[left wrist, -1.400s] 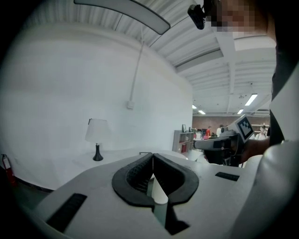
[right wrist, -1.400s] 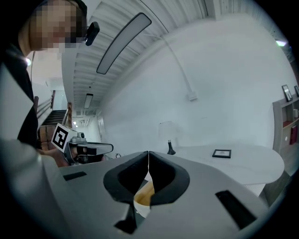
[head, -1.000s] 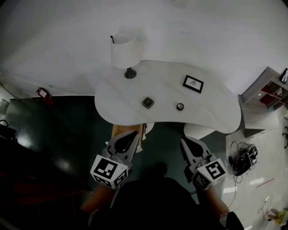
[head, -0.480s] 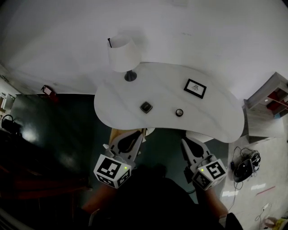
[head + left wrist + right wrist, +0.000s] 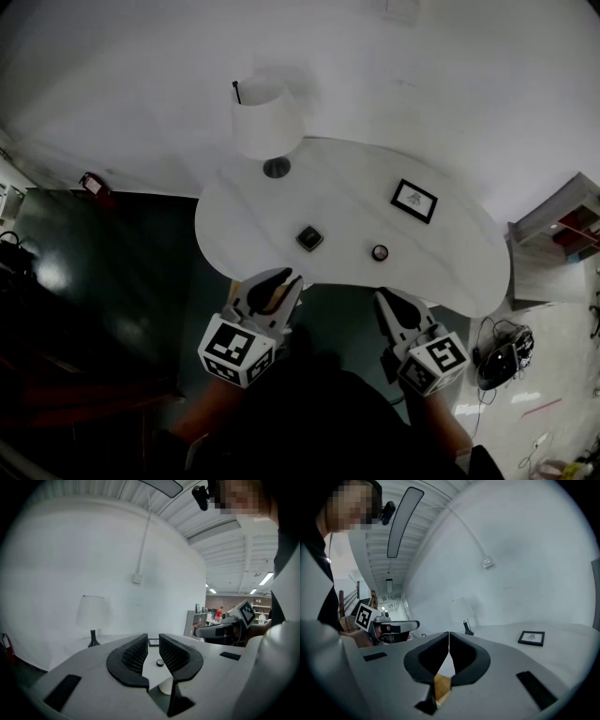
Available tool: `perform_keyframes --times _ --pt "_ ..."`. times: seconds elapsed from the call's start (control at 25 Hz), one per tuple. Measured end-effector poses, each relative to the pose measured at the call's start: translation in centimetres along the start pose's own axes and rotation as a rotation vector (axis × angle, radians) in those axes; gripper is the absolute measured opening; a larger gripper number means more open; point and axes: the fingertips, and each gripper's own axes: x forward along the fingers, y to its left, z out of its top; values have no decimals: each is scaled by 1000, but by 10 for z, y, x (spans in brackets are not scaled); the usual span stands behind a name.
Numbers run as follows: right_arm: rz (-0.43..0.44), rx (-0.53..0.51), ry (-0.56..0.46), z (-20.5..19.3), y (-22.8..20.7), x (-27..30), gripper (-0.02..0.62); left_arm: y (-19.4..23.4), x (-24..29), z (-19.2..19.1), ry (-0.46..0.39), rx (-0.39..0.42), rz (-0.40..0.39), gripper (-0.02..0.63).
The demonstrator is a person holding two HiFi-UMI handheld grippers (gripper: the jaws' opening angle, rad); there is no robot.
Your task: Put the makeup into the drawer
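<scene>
On the white curved table (image 5: 441, 262) lie a dark square compact (image 5: 310, 237) and a small round makeup pot (image 5: 380, 252). My left gripper (image 5: 278, 284) hovers at the table's near edge, just short of the compact. Its jaws are opening, with a narrow gap and nothing between them. Through that gap the round pot (image 5: 160, 662) shows on the tabletop. My right gripper (image 5: 394, 305) is shut and empty, below the pot at the table edge. A bit of the wooden drawer (image 5: 442, 688) shows under the right jaws.
A white lamp (image 5: 267, 127) stands at the back left of the table and a black picture frame (image 5: 414, 200) lies at the back right. Dark floor spreads to the left. Shelves (image 5: 562, 220) and cables (image 5: 497, 361) are on the right.
Both grippers have moved forward to the table's near edge. Less of the wooden drawer shows beneath the table than before. The left jaws have parted a little.
</scene>
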Motion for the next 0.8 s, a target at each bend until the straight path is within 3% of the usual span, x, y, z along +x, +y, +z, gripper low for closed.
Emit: perform_keyframes --times 0.36,0.8 --pt "-33 16 54 7 1 59 17 59 19 -5 16 -25 -50 134" --pt "-39 60 115 -13 -25 81 17 86 61 -43 135 -71 -49 190"
